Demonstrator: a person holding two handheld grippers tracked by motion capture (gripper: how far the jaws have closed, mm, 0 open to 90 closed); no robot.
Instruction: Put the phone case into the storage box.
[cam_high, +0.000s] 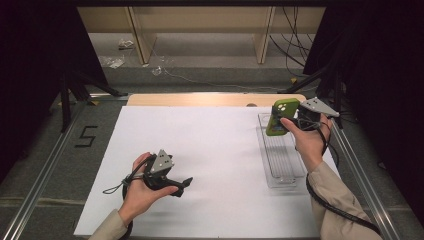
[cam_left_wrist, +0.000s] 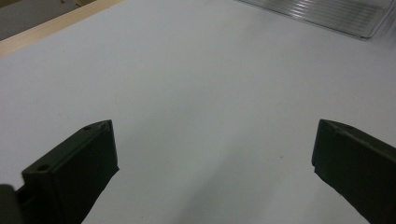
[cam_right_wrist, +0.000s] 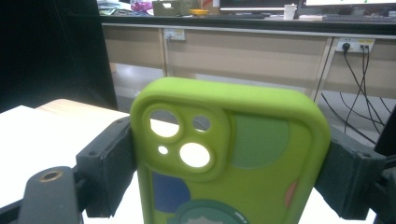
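A bright green phone case (cam_high: 281, 117) with camera cut-outs is held upright above the far end of a clear plastic tray (cam_high: 281, 167). My right gripper (cam_high: 289, 120) is shut on the phone case (cam_right_wrist: 229, 158), its two black jaws pressing on the case's sides. The case's back carries blue, green and pink shapes. My left gripper (cam_high: 184, 186) rests low over the white sheet at the near left, open, with nothing between its wide-apart jaws. A corner of the ribbed clear tray (cam_left_wrist: 327, 14) lies beyond them in the left gripper view.
A white sheet (cam_high: 200, 165) covers the table, with a wooden edge (cam_high: 200, 99) at the far side. Metal rails (cam_high: 45, 170) run along both sides. Black tripod legs (cam_high: 67, 95) stand at the far left, and cables (cam_high: 295, 45) lie on the floor beyond.
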